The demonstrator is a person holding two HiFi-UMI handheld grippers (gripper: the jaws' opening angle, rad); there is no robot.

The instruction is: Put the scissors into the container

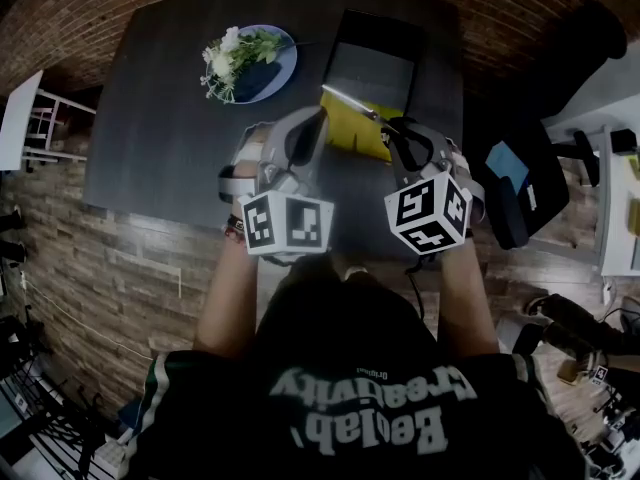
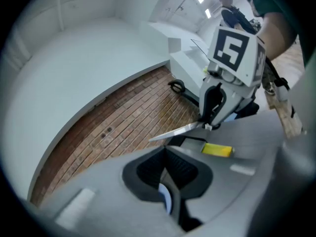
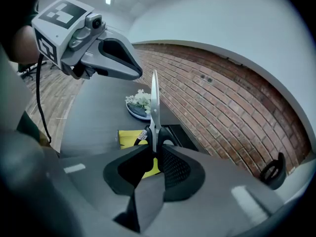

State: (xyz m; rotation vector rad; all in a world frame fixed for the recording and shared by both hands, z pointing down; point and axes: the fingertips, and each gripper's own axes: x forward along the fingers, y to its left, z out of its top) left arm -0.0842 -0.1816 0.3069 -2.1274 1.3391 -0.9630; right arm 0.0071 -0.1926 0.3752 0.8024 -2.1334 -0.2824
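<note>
the scissors (image 3: pixel 154 100) were off the table (image 1: pixel 150 128), gripped by their black handles in the right gripper (image 3: pixel 154 151), with the closed steel blades sticking straight out past the jaw tips. in the head view they hung over a yellow pad (image 1: pixel 345 128) on the right half of the table, tips aimed toward the far left. they were just short of the black container (image 1: pixel 375 58), which lay at the far edge, right of middle. a plate (image 1: pixel 285 73) of flowers sat at the far edge to its left. the scissors looked light and rigid, hard metal with a sharp point and smooth plastic loops. i judged the handle end, near the pivot, the best place to hold them, since the slick blades would likely slip in a loose pinch. held that far back, the long blades could tip if the grip slackened. the right jaws stood part way closed, clamped on the handles and touching nothing else. the left gripper (image 2: pixel 167 153) hung beside it, jaws together on nothing, clear of the scissors.
</note>
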